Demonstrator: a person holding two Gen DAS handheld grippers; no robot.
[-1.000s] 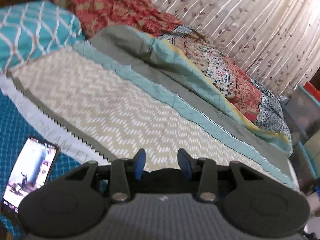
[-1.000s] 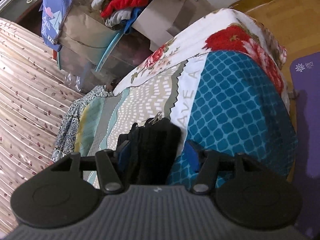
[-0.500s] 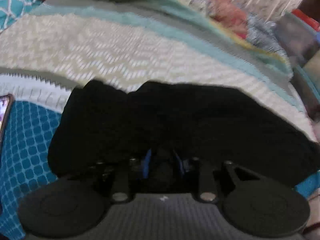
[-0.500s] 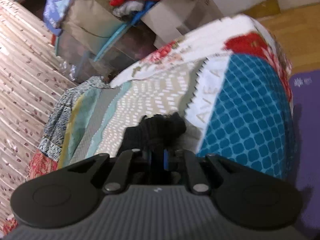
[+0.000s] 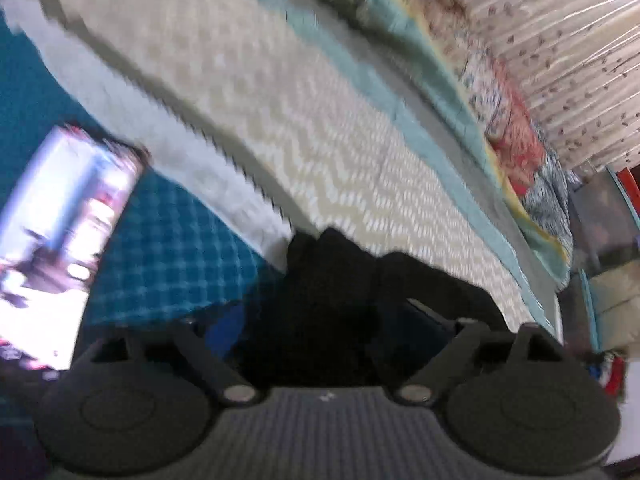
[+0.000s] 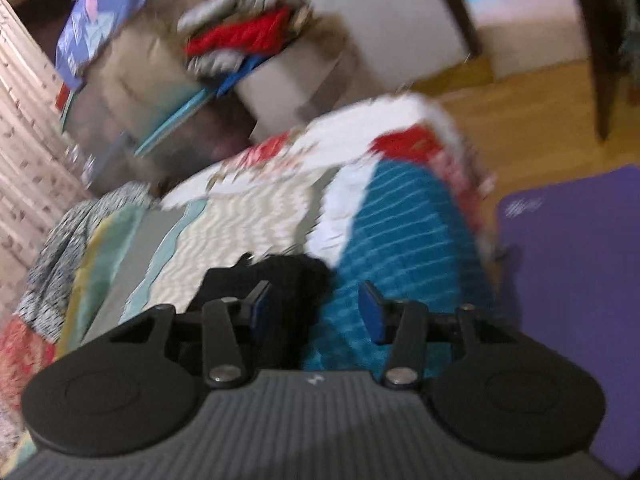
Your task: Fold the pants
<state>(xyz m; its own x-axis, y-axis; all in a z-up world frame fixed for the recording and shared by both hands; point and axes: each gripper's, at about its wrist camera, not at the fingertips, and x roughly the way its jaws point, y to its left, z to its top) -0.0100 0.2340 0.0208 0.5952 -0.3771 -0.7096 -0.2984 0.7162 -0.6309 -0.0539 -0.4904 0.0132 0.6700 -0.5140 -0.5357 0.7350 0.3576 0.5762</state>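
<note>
Opening at that moment, your left hand-held gripper (image 5: 326, 322) had its blue pads spread wide, and the black pants (image 5: 340, 280) lay bunched between them; the picture was blurred, but the pads did not seem to press on the cloth. The pants rested on the bed (image 5: 248, 92), on the patchwork cover, where the pale zigzag stripe met the white band and the blue checked patch. To the left of your gripper a phone (image 5: 60, 236) lay on the blue patch with its screen lit. Beyond the zigzag stripe a folded quilt (image 5: 472, 92) with teal edge and red flowers lay along the far side of the bed, and behind it hung a pale curtain (image 5: 560, 40) with small leaves.

Your right hand-held gripper (image 6: 314, 306) was opening too. Its pads stood apart, and the other end of the black pants (image 6: 280, 280) lay beside the left pad, in the left part of the gap, with the blue patch showing in the rest of the gap. I could not tell if the left pad touched the cloth, but the pants were not clamped. Past the corner of the bed (image 6: 400, 208) you had a purple mat (image 6: 572, 280) on the wooden floor (image 6: 520, 120), and further back a cardboard box (image 6: 280, 64) with a pile of clothes (image 6: 244, 36) on top.
</note>
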